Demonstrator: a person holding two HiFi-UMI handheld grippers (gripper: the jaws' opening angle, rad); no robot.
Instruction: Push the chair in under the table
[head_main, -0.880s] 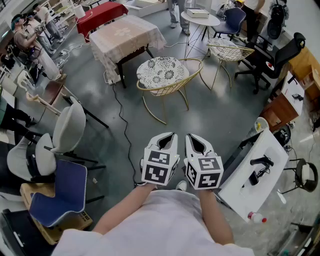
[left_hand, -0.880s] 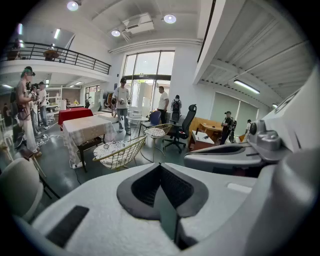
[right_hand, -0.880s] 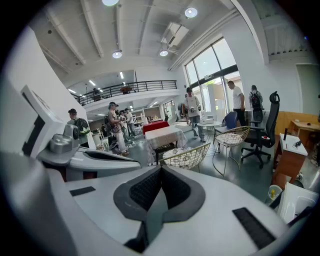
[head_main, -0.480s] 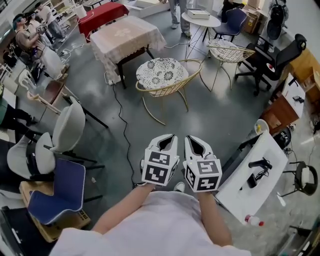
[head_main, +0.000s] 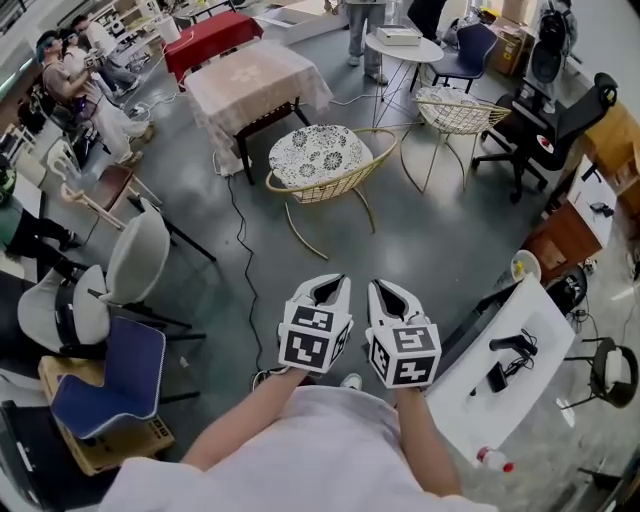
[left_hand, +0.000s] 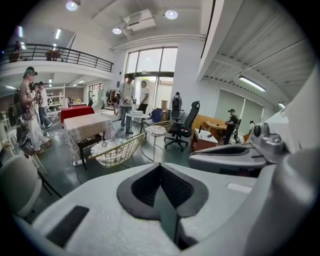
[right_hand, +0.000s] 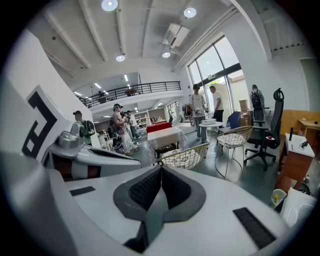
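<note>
A gold wire chair (head_main: 318, 160) with a patterned cushion stands on the grey floor, its seat turned toward a table (head_main: 255, 78) draped in a beige cloth. The chair is a little way out from the table's near corner. Both grippers hang side by side well short of the chair, touching nothing. My left gripper (head_main: 334, 284) is shut and empty, and so is my right gripper (head_main: 386, 289). From the left gripper view the chair (left_hand: 118, 150) and table (left_hand: 88, 126) lie ahead past the shut jaws. The right gripper view has the chair (right_hand: 185, 156) just over its jaws.
A black cable (head_main: 240, 225) runs across the floor between me and the chair. A second wire chair (head_main: 455, 110) and a black office chair (head_main: 545, 115) stand at the right. A white table (head_main: 505, 368) is close on my right; grey chairs (head_main: 135, 265) on my left. People stand far left.
The view has crept forward: the chair and the white table at my right sit slightly lower in the picture. Both grippers stay shut, side by side.
</note>
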